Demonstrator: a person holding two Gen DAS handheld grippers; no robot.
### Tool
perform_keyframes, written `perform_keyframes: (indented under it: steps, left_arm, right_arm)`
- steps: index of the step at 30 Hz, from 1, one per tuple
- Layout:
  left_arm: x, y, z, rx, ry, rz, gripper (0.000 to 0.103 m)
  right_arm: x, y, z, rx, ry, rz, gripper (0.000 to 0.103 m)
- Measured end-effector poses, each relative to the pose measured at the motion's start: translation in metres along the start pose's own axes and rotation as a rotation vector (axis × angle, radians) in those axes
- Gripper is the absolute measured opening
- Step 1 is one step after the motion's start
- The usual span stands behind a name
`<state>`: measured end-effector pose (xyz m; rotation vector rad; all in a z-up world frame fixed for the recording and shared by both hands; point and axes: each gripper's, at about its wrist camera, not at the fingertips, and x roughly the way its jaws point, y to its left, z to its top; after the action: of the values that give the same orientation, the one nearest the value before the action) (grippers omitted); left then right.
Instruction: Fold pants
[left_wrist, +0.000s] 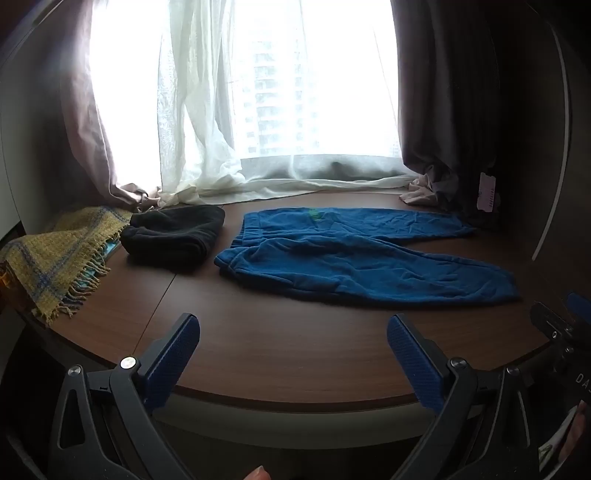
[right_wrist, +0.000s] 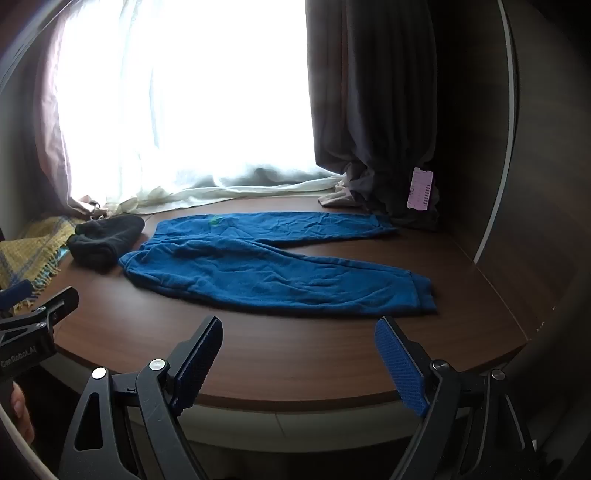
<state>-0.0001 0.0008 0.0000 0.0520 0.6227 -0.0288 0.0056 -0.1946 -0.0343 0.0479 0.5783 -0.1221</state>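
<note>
Blue fleece pants (left_wrist: 354, 254) lie spread flat on the brown wooden table (left_wrist: 258, 350), waistband to the left, both legs pointing right and splayed apart. They also show in the right wrist view (right_wrist: 273, 266). My left gripper (left_wrist: 293, 332) is open and empty, held above the table's near edge, short of the pants. My right gripper (right_wrist: 298, 336) is open and empty, also near the front edge, in front of the near leg. The right gripper's tip shows in the left wrist view (left_wrist: 557, 325), and the left gripper's tip shows in the right wrist view (right_wrist: 44, 306).
A folded black garment (left_wrist: 173, 236) lies left of the waistband, with a yellow plaid fringed blanket (left_wrist: 55, 262) further left. Sheer white curtains (left_wrist: 207, 122) and dark drapes (left_wrist: 443, 103) hang behind the table. A pink tag (right_wrist: 420, 189) hangs at the back right.
</note>
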Motion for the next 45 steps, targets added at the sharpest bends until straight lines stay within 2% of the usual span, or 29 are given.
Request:
perform_keyframes:
  steps: [3,14,18,45]
  left_arm:
    - [-0.001,0.014,0.0,-0.01,0.004,0.007,0.103]
    - [-0.002,0.003,0.005,-0.013,-0.011,0.001,0.103]
    - [0.0,0.0,0.006,-0.005,-0.011,0.003,0.103]
    - [0.002,-0.002,0.01,0.001,-0.017,-0.012,0.103]
  right_arm:
    - [0.0,-0.002,0.0,0.0,0.002,-0.002,0.086]
    - [-0.006,-0.004,0.003,0.0,0.0,0.001,0.086]
    - [0.004,-0.003,0.003,-0.004,0.005,0.005,0.086]
    - [0.008,-0.003,0.005,-0.002,0.007,0.005,0.086]
